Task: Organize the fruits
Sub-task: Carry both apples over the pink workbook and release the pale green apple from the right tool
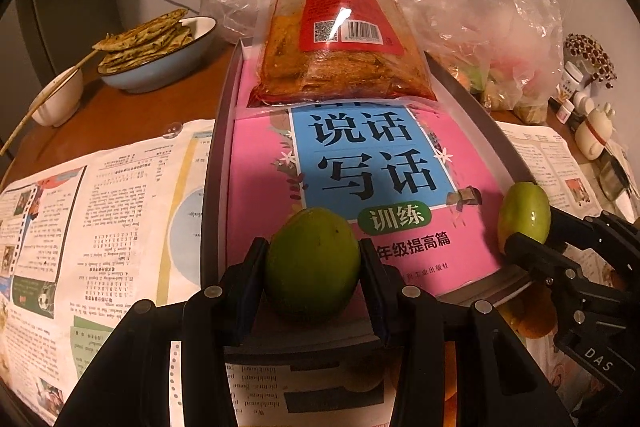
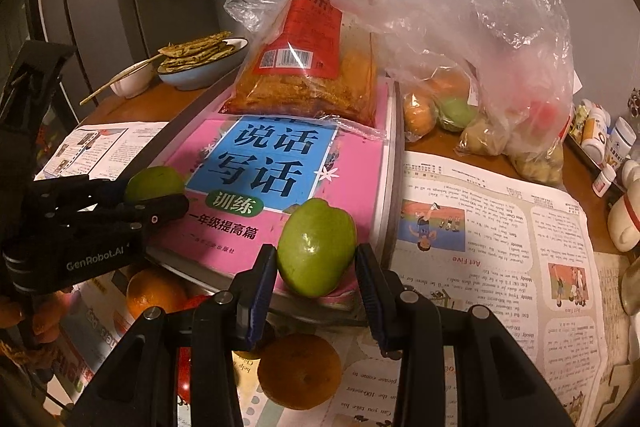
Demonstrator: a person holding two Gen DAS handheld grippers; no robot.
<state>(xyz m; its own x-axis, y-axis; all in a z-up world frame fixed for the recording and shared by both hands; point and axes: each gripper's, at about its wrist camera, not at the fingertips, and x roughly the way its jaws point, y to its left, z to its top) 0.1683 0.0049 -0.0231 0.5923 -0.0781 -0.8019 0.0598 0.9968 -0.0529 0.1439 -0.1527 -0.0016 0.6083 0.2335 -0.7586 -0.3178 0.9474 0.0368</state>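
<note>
The left gripper is clamped on a green fruit, its pads pressing the fruit's left and right flanks; the fruit is a rounded oval with its long axis roughly upright, tilted slightly, matte green with a few dark specks. It sits above the near edge of a pink workbook lying in a shallow tray. The right gripper grips a second green fruit, egg-shaped and glossier, with its long axis leaning up and to the right and its narrower end uppermost, over the workbook's near right corner. A red-labelled snack packet rests on the far end of the workbook. Only the right wrist view shows the oranges on the newspaper below the tray's near edge, and the fruit inside the clear plastic bag at far right. The left wrist view shows more clearly the bowl of flatbreads at far left.
</note>
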